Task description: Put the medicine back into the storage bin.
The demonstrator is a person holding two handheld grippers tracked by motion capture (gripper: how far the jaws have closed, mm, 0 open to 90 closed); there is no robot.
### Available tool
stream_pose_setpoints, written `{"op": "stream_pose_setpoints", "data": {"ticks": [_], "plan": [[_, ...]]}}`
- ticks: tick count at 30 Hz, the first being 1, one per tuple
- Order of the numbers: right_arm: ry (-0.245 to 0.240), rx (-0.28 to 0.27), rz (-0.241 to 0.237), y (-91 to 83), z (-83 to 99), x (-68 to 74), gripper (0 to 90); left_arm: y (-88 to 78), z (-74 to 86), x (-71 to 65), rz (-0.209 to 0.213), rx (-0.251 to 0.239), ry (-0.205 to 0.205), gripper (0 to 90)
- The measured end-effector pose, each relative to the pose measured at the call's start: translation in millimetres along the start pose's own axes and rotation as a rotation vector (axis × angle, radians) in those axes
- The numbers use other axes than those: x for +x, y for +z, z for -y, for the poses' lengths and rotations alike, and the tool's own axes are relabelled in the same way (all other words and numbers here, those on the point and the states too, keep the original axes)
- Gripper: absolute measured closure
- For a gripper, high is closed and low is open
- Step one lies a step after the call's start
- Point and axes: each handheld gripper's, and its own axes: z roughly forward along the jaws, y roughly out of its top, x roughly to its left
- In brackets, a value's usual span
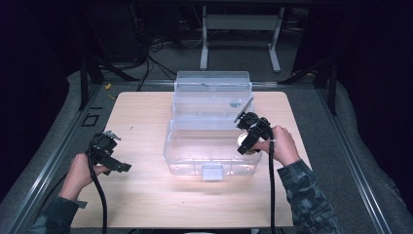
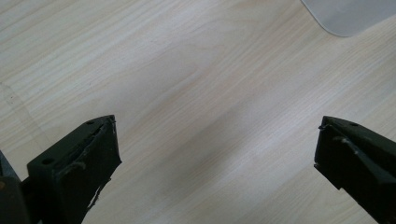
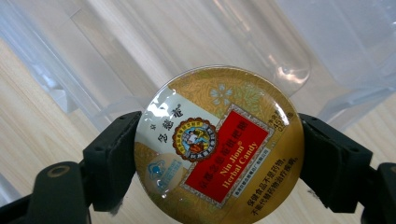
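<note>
A round gold candy tin (image 3: 219, 149) with a red label sits between the two black jaws of my right gripper (image 3: 217, 158), which is shut on its rim. In the high view that right gripper (image 1: 246, 141) hangs over the right end of the clear plastic box (image 1: 185, 163), with the tin (image 1: 242, 140) just above the box's inside. The box's lid (image 1: 212, 92) stands open at the back. My left gripper (image 1: 114, 163) rests low over the bare table at the left, well apart from the box. Its jaws stand wide open with nothing between them; in its own view the left gripper (image 2: 217, 144) looks down on wood.
The light wooden table (image 1: 146, 204) has free room in front of the box and to its left. A corner of the clear box (image 2: 350, 16) shows at the top right of the left gripper view. Cables and a metal frame (image 1: 238, 29) lie on the dark floor beyond the table.
</note>
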Motion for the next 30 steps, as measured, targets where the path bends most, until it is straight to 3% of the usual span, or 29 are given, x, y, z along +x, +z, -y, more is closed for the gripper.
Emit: {"op": "stream_pose_setpoints", "data": {"ticks": [9,13,15,30], "plan": [[0.021,0.025,-0.032,17.0,0.4,-2.0,20.0,3.6,-0.9,-2.2,0.015,0.000,0.011,0.1],[0.037,0.015,-0.088,23.9,2.9,-6.3,20.0,3.7,0.4,-1.6,0.014,-0.003,0.003,0.1],[0.043,0.024,-0.064,24.7,2.9,-7.4,20.0,3.9,2.3,-1.8,0.020,-0.005,-0.001,0.1],[0.049,0.060,-0.085,41.0,5.9,-8.8,19.9,7.3,1.1,-1.9,0.015,0.007,-0.002,0.2]]}}
